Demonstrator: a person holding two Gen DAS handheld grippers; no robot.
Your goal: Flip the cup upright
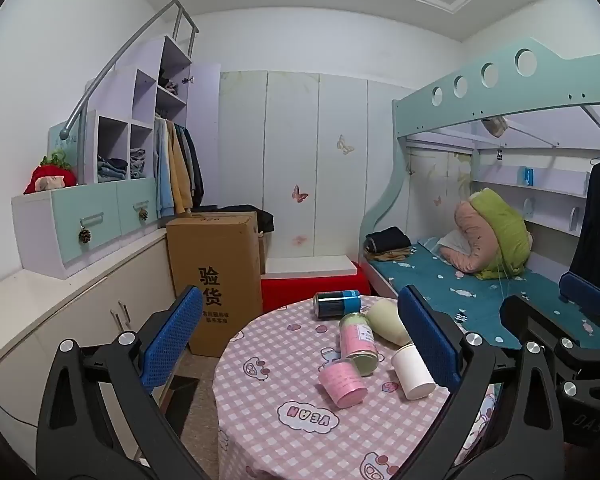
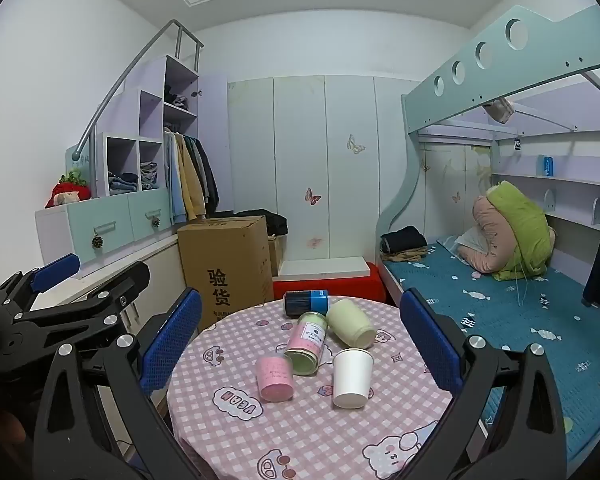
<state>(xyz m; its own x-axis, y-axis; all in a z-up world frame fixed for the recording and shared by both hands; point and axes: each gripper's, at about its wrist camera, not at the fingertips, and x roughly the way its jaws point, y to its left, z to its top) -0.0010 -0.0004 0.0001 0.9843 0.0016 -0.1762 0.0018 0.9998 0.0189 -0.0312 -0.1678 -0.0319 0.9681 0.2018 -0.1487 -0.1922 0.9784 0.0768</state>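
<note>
Several cups lie on their sides on a round table with a pink checked cloth [image 2: 308,432]: a white paper cup [image 2: 352,378], a pink cup [image 2: 275,378], a pink and green cup [image 2: 309,342], a pale green cup [image 2: 350,324] and a dark blue can [image 2: 306,302]. In the left wrist view the white cup [image 1: 412,372] lies just beside the right finger, the pink cup [image 1: 342,384] left of it. My left gripper [image 1: 300,340] is open and empty above the table's left part. My right gripper [image 2: 300,344] is open and empty, above the cups.
A cardboard box [image 2: 228,268] and a red stool [image 2: 328,284] stand behind the table. A bunk bed [image 2: 500,300] is at the right, low cabinets [image 1: 80,320] at the left. The left gripper shows at the left edge of the right wrist view [image 2: 60,304].
</note>
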